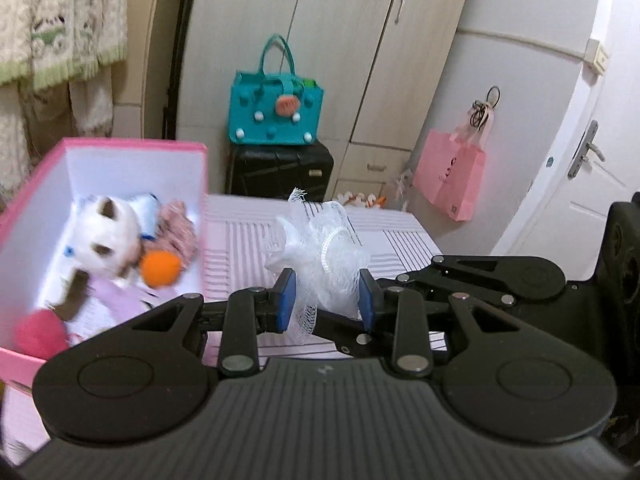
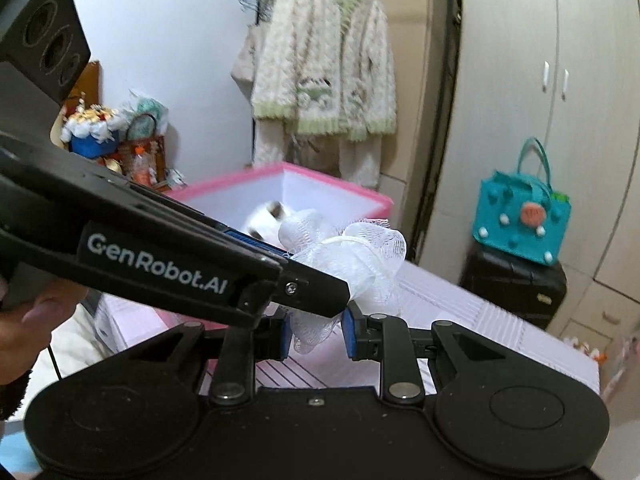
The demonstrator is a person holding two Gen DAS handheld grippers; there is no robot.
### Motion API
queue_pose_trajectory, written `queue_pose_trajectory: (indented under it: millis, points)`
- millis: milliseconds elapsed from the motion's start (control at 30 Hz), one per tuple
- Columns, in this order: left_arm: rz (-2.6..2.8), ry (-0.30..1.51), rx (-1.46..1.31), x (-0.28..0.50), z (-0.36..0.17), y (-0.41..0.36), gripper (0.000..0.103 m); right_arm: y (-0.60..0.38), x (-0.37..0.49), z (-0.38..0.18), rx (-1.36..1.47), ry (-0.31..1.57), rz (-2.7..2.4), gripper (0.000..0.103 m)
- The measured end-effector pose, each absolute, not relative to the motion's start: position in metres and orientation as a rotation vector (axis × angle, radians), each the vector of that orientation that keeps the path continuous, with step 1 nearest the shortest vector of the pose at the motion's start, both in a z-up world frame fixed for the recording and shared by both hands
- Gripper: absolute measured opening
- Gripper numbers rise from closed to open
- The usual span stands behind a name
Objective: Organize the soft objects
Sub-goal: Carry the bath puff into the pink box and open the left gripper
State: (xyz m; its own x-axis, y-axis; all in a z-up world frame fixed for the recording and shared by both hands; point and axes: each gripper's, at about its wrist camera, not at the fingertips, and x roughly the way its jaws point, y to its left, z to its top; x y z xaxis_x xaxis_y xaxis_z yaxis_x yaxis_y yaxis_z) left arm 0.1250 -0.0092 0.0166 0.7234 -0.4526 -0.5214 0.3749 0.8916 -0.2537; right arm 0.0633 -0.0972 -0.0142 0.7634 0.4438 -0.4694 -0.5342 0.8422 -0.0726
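Note:
A white mesh bath sponge (image 1: 320, 252) is held above the pink striped bed cover. My left gripper (image 1: 327, 300) is shut on its lower part. My right gripper (image 2: 316, 332) also closes on the sponge (image 2: 352, 256) from below, its blue pads pressing the mesh. The left gripper's arm (image 2: 160, 256) crosses the right wrist view. A pink box (image 1: 100, 152) with white inside stands to the left; it holds a white plush cat (image 1: 106, 236), an orange ball (image 1: 160, 270), a pink ball (image 1: 40, 334) and other soft items.
A teal felt bag (image 1: 276, 108) sits on a black suitcase (image 1: 280, 168) by the wardrobe (image 1: 340, 40). A pink paper bag (image 1: 450, 176) hangs at right near a door (image 1: 592, 160). A knitted cardigan (image 2: 324, 76) hangs behind the box.

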Motion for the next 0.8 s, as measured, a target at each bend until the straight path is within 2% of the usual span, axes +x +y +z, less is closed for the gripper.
queue_pose_trajectory:
  millis: [367,633,800]
  points:
    - [-0.353,0.647,-0.022,0.129,0.039,0.052,0.033,-0.039,0.094,-0.005,-0.119,0.454,0.701,0.029]
    - [-0.302,0.828,-0.200,0.173,0.024,0.101,0.035,-0.010,0.153,-0.012,0.025,0.722,0.824,0.030]
    - [-0.253,0.845,-0.220,0.182,0.014,0.113,0.039,0.001,0.174,-0.021,0.069,0.845,0.880,0.030]
